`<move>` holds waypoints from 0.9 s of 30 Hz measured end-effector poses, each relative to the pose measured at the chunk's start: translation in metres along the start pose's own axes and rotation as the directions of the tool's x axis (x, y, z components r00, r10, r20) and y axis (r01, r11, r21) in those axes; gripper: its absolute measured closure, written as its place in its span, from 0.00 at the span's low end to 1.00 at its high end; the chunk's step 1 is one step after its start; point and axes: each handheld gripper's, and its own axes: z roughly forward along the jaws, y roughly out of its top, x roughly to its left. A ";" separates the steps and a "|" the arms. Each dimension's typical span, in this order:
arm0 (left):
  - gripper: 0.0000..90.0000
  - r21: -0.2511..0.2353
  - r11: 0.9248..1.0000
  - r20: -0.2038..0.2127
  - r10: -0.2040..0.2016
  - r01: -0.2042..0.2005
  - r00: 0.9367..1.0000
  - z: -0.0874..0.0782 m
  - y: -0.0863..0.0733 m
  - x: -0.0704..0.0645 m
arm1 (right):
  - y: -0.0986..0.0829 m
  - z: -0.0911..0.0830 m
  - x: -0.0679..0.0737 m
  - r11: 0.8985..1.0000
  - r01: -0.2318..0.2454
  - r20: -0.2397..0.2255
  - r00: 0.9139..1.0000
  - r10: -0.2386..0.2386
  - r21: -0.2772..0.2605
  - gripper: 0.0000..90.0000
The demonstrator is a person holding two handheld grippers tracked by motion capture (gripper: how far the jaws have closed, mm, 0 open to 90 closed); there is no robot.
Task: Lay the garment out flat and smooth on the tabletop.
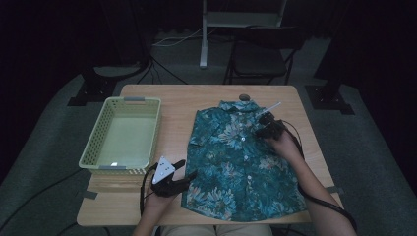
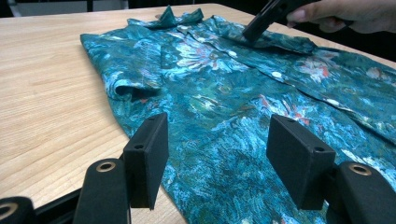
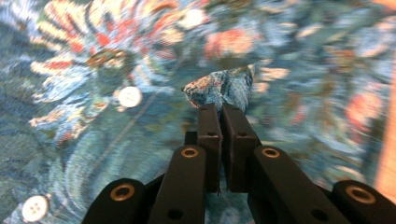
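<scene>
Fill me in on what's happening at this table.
A person is working on a teal flowered shirt spread flat on a wooden table, with a tool in each hand. The right tool is shut on a pinch of the shirt's cloth near the buttons at the chest. The left tool hangs open at the shirt's lower left edge, gripping nothing. A pale green basket stands on the left of the table.

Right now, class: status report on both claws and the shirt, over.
Left claw open at shirt hem. Right claw shut on shirt fabric. Basket off left, nothing blocking.
</scene>
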 end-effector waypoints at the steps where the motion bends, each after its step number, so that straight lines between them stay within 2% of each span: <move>1: 0.45 0.003 1.000 -0.004 0.003 -0.003 1.000 0.000 0.000 0.000 | -0.001 -0.003 -0.005 1.000 -0.015 0.002 1.000 0.015 -0.009 0.97; 4: 0.45 0.001 1.000 -0.004 0.013 -0.013 1.000 0.001 0.000 -0.002 | -0.005 -0.014 -0.024 0.996 -0.081 0.031 0.996 0.082 -0.047 0.97; 7: 0.45 -0.003 1.000 -0.001 0.017 -0.017 1.000 0.000 0.000 -0.002 | -0.009 -0.025 -0.042 0.987 -0.129 0.076 0.988 0.136 -0.092 0.97; 11: 0.45 0.002 1.000 0.005 0.010 -0.010 1.000 0.001 0.000 -0.001 | -0.012 -0.034 -0.066 0.985 -0.154 0.154 0.974 0.164 -0.075 0.97; 15: 0.45 0.003 1.000 0.003 0.012 -0.012 1.000 0.001 0.000 -0.002 | -0.018 -0.039 -0.090 0.977 -0.201 0.232 0.949 0.212 -0.069 0.97; 18: 0.45 0.005 1.000 0.003 0.012 -0.012 1.000 0.001 0.000 -0.002 | -0.023 -0.037 -0.104 0.977 -0.209 0.302 0.930 0.210 -0.037 0.96; 20: 0.45 0.007 1.000 0.005 0.009 -0.009 1.000 0.001 0.000 -0.001 | -0.026 -0.036 -0.112 0.974 -0.226 0.346 0.912 0.220 -0.022 0.96; 22: 0.45 0.006 1.000 0.005 0.008 -0.008 1.000 0.001 0.000 -0.001 | -0.029 -0.038 -0.122 0.965 -0.261 0.360 0.896 0.258 -0.042 0.94; 23: 0.45 0.006 1.000 0.006 0.009 -0.009 1.000 0.001 0.000 -0.001 | -0.032 -0.038 -0.126 0.958 -0.281 0.358 0.891 0.281 -0.055 0.82; 25: 0.45 0.008 1.000 0.006 0.010 -0.010 1.000 0.001 0.000 -0.001 | -0.036 -0.038 -0.134 0.936 -0.342 0.350 0.870 0.347 -0.079 0.67; 26: 0.45 0.007 1.000 0.005 0.011 -0.011 1.000 0.001 0.000 -0.001 | -0.039 -0.037 -0.138 0.923 -0.375 0.328 0.863 0.383 -0.090 0.62; 27: 0.45 0.007 1.000 0.004 0.012 -0.012 1.000 0.001 0.000 -0.002 | -0.042 -0.037 -0.141 0.908 -0.406 0.290 0.861 0.417 -0.101 0.56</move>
